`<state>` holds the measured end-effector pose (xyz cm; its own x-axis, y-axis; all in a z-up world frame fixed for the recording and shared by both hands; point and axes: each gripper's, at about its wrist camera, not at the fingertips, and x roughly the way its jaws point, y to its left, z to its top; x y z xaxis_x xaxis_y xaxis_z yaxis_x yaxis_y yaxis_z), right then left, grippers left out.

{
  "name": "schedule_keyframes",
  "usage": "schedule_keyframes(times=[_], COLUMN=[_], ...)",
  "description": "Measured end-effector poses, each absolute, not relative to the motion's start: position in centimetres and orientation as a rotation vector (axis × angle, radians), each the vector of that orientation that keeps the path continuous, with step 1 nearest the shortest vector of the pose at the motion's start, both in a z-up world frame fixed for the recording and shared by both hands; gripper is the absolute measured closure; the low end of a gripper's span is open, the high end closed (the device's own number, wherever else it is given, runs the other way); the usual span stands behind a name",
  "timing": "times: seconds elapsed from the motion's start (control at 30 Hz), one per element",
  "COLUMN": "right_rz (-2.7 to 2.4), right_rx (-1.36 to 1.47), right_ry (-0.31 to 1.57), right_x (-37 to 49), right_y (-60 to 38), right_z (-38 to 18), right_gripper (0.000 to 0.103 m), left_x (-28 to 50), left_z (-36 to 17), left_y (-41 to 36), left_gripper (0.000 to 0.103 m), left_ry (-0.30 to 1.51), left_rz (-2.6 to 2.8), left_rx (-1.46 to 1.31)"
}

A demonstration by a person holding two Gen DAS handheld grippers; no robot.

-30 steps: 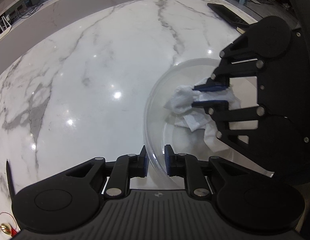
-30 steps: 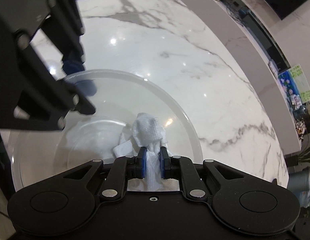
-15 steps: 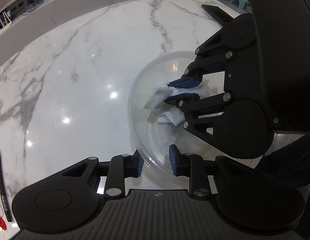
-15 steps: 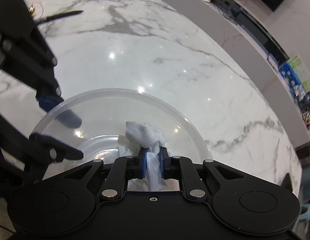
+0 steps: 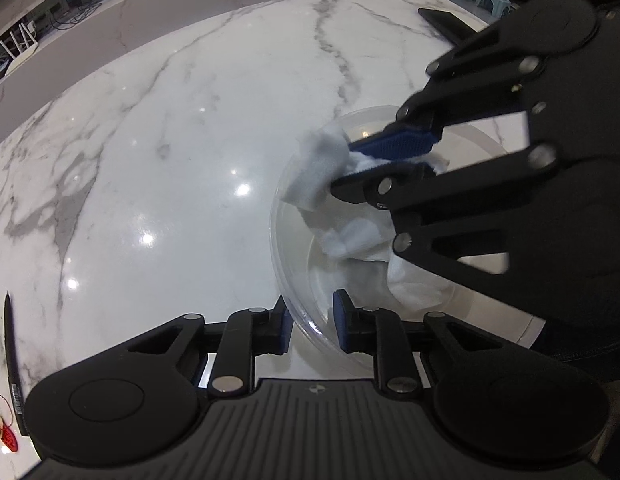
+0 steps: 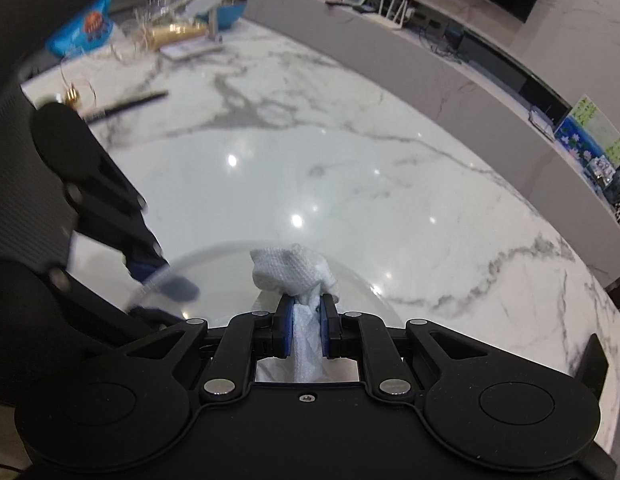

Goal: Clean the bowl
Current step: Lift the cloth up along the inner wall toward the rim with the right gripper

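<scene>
- One clear plastic bowl (image 5: 294, 256) stood on the white marble table (image 5: 158, 152), at the near right of the left wrist view
- One crumpled white paper towel (image 6: 294, 270) was in play, bunched above the bowl's inside and trailing down toward its bottom
- Two grippers were at work: the left gripper (image 5: 311, 322) straddled the bowl's near rim, one blue pad outside the wall and one inside, its jaws closing with a gap showing at each pad, so not yet pressing
- The right gripper (image 6: 306, 322) had its jaws clamped tight on the paper towel, the wad sticking out past the fingertips
- One black pen (image 5: 12, 360) lay at the near left table edge, well apart from the bowl, and one red-and-gold trinket (image 5: 4, 434) lay just beside its near end
- One flat dark device (image 5: 445, 24) lay at the far right corner
- At the far left in the right wrist view lay one blue snack bag (image 6: 84, 26) and one blue dish (image 6: 228, 10)
- Against a second ago, the right gripper had risen and rolled, lifting the towel up from the bowl's floor toward the rim
- The left gripper's jaws had spread at the rim and were narrowing again; the bowl sat further right and lower in its view
</scene>
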<state>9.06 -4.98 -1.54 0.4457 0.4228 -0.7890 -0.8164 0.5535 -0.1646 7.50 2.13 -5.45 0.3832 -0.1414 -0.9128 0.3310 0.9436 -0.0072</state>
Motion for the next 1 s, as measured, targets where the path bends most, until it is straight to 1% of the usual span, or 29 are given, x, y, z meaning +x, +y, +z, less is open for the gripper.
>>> schedule_keyframes(times=[0.17,0.43,1.0], right_rz=[0.84,0.753,0.645], right_rx=[-0.491,-0.547,-0.611], right_ry=[0.74,0.731,0.784], right_x=[9.4,9.8,8.7], right_y=[-5.3,-5.5,-9.9], right_z=[-0.4,-0.4,0.2], right_gripper=[0.092,0.092,0.092], left_x=[8.1,8.6,9.2], left_z=[-6.0,-6.5,-7.1], left_y=[2.0,2.1,2.0], left_gripper=[0.083,0.083,0.083], left_ry=[1.14,1.135,1.13], left_rz=[-0.303,-0.303,-0.289], left_rx=[0.195,0.201,0.215])
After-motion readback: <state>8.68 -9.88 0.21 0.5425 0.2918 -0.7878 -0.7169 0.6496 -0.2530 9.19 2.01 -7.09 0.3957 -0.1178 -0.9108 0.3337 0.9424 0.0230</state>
